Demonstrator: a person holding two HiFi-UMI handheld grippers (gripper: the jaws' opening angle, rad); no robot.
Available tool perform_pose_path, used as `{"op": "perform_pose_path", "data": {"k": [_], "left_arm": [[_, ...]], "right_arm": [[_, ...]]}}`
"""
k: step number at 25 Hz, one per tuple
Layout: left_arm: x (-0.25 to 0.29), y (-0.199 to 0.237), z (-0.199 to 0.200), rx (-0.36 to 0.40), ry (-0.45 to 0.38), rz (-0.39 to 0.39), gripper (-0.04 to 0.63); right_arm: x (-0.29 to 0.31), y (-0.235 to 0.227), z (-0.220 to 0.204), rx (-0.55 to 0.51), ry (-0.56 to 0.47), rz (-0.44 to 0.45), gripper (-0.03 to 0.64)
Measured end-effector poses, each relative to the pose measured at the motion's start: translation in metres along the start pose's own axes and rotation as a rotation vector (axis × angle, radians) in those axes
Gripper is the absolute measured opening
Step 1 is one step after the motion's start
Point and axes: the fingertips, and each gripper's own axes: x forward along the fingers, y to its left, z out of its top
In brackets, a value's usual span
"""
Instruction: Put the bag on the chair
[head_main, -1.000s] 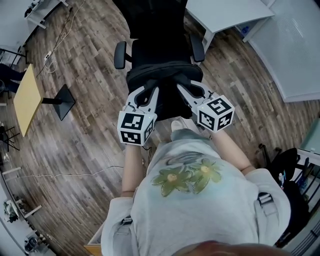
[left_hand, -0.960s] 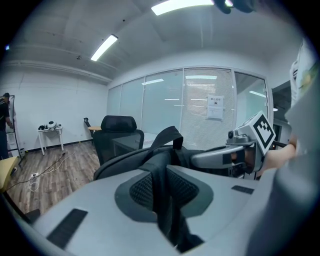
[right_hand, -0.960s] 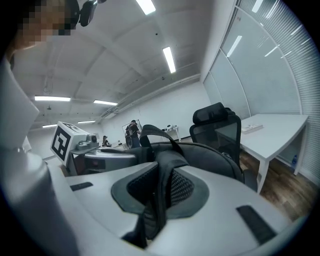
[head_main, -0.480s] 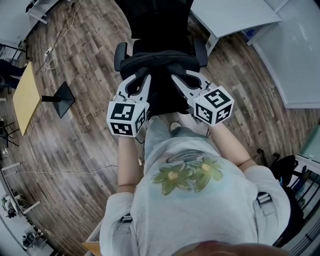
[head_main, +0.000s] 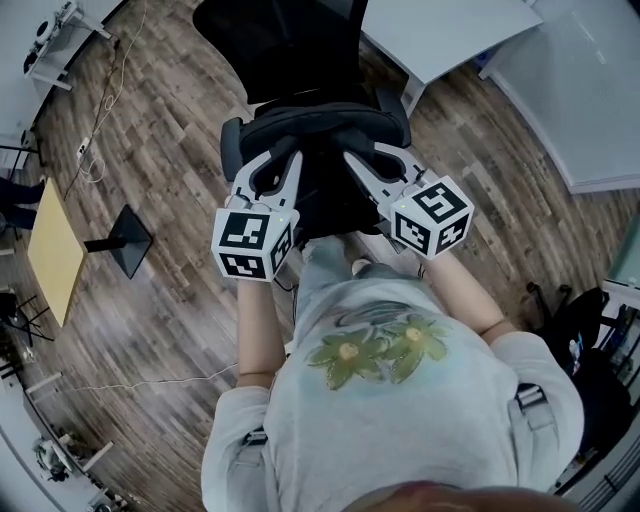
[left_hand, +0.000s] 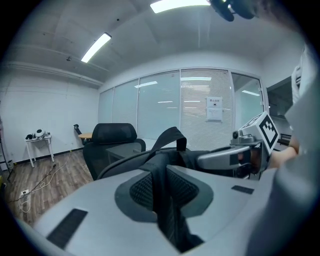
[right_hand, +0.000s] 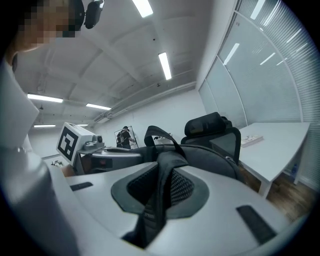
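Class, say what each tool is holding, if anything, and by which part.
The black bag: the left tool and the right tool each clamp one of its straps.

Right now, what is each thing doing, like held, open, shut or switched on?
bag, held up by its straps over the chair seat; I can't tell if it rests there.
left gripper, shut on a strap of the bag.
right gripper, shut on a strap of the bag.
chair, upright, seat towards the person.
ceiling lights, on.
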Motion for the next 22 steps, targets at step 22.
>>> {"op": "perform_pose_path", "data": {"k": [22], "left_arm": [[0.100, 0.096, 0.066, 0.128, -0.030, -0.208, 0.066]], "right_arm": [[0.098, -0.071, 0.068, -0.025, -0.084, -0.227, 0.057]]}}
